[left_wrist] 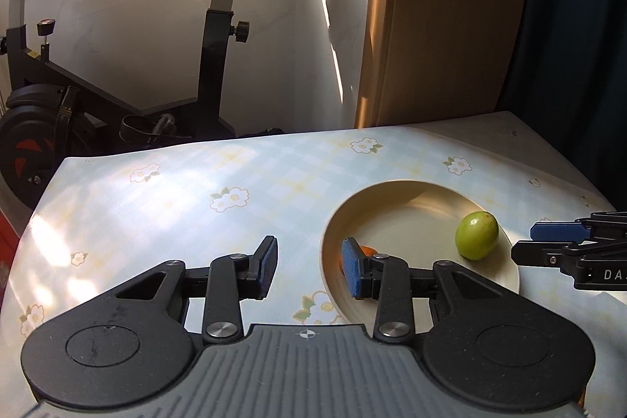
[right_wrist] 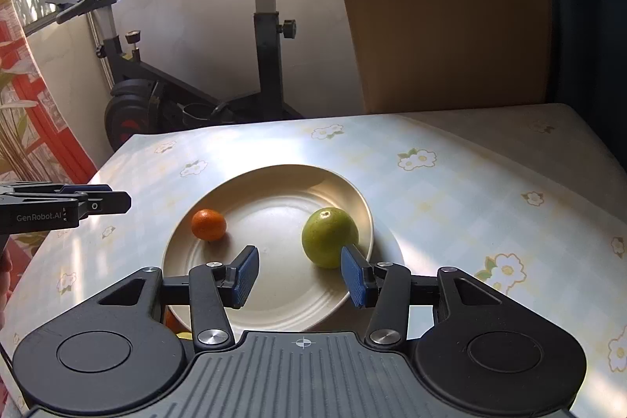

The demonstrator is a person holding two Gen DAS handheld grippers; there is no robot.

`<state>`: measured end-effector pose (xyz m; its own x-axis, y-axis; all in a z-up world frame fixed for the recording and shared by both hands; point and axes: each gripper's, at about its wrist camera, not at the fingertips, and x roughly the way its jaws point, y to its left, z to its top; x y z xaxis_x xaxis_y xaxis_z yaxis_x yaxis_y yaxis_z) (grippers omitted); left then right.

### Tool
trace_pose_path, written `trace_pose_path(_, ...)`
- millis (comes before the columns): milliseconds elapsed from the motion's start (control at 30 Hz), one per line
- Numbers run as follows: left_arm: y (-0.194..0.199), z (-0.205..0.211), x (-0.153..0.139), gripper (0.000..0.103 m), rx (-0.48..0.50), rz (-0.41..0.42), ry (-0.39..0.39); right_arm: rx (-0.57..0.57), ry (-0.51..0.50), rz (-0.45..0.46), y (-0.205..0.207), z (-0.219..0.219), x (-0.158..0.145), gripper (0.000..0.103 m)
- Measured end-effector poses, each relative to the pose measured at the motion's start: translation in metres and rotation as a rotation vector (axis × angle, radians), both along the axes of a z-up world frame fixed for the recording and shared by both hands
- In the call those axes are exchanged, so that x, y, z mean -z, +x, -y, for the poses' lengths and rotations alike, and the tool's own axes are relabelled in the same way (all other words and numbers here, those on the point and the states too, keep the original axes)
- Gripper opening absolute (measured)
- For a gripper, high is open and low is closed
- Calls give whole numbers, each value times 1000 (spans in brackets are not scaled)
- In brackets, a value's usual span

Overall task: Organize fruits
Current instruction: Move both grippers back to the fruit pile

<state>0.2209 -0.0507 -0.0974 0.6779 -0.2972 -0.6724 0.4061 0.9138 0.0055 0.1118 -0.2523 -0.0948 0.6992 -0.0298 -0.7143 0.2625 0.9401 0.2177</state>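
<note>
Both fruits sit on the plate (right_wrist: 354,200), likely so they stay gathered in its shallow well: the small, dimpled orange fruit (right_wrist: 209,224) by its left rim, the smooth, round green fruit (right_wrist: 330,237) by its right. The glazed cream plate rests mid-table on a glossy floral tablecloth (right_wrist: 470,190). The left gripper (left_wrist: 309,271) and right gripper (right_wrist: 299,275) hang parted and empty, ribbed blue pads bare.

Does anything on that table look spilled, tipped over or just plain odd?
Nothing stands out. The small orange fruit and the green fruit both sit inside the cream plate, apart from each other, and the flowered tablecloth shows no spill. Both claws, left and right, hold nothing.
</note>
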Motion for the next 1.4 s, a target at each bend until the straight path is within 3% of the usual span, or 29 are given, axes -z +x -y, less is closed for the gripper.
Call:
trace_pose_path(667,-54,-50,9,38,-28,-65,-51,-109,-8,-55,-17,-63,2,44)
trace_pose_path(1400,-58,-61,31,38,-24,-106,-109,-183,12,-136,-6,-89,21,45)
